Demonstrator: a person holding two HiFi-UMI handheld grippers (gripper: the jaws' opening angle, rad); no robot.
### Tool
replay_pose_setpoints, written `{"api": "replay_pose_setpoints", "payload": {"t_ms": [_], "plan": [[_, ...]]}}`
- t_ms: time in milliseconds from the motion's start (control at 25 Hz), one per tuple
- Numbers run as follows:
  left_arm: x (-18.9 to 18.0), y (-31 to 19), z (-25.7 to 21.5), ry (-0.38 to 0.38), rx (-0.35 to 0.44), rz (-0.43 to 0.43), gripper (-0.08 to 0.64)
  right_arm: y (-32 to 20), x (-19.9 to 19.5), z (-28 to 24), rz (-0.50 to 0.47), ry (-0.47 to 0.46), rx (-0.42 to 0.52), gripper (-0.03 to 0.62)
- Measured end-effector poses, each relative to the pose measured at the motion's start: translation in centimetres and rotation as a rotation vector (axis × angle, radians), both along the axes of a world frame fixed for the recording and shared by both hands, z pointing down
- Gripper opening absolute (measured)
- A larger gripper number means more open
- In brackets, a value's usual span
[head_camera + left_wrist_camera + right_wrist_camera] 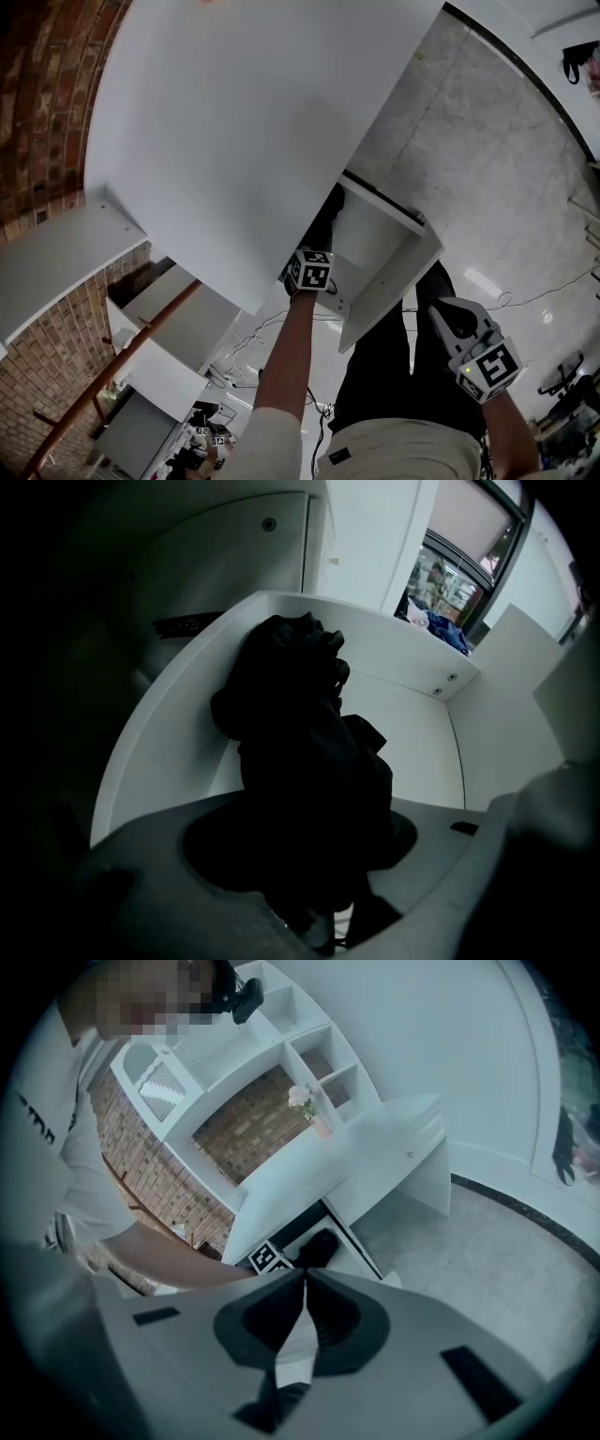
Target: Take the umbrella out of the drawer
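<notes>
Umbrella (300,752) lies in the open white drawer (412,663) under the counter (244,122), whose broad white top fills the middle of my head view. Left of the counter runs a red brick wall (37,103). To its right the floor (487,169) is pale grey stone with a dark border line. At lower left a reddish-brown rail (122,361) slants past white panels. In my right hand-held gripper's view a small vase of pink flowers (307,1102) stands on the counter, in front of white shelf compartments. The counter's edge overhangs the back of the drawer, and my left hand-held gripper (305,855) points steeply down into the front part. Its jaws press on the umbrella, whose cloth fills the gap between them. My right hand-held gripper (305,1277) hangs to the right of the drawer, apart from it, its jaws together with nothing between them. The umbrella is black and folded, a crumpled bundle close to one side wall of the drawer.
</notes>
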State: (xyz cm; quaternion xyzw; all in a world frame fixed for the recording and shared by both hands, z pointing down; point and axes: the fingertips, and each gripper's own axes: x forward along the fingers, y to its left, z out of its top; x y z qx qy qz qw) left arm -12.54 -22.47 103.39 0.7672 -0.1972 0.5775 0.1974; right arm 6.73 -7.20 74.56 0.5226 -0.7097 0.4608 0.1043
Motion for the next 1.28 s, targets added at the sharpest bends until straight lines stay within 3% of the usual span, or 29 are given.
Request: {"api": "replay_pose_setpoints", "payload": {"t_ms": [160, 320, 480, 1280], "plan": [[-0.1, 0.7, 0.3, 0.008, -0.017, -0.064, 0.219, -0.4, 0.4, 0.1, -0.002, 0.013, 0.006, 0.031], [0.7, 2.4, -0.3, 0.044, -0.103, -0.116, 0.201, -0.5, 0.7, -0.4, 0.01, 0.022, 0.014, 0.031], [1.2, 4.9, -1.2, 0.06, -0.176, -0.111, 0.193, -0.6, 0.7, -1.3, -0.001, 0.036, 0.032, 0.031], [2.8, 6.0, -10.7, 0.173, -0.098, -0.03, 0.192, -2.0, -0.3, -7.5, -0.055, 0.11, 0.127, 0.031]]}}
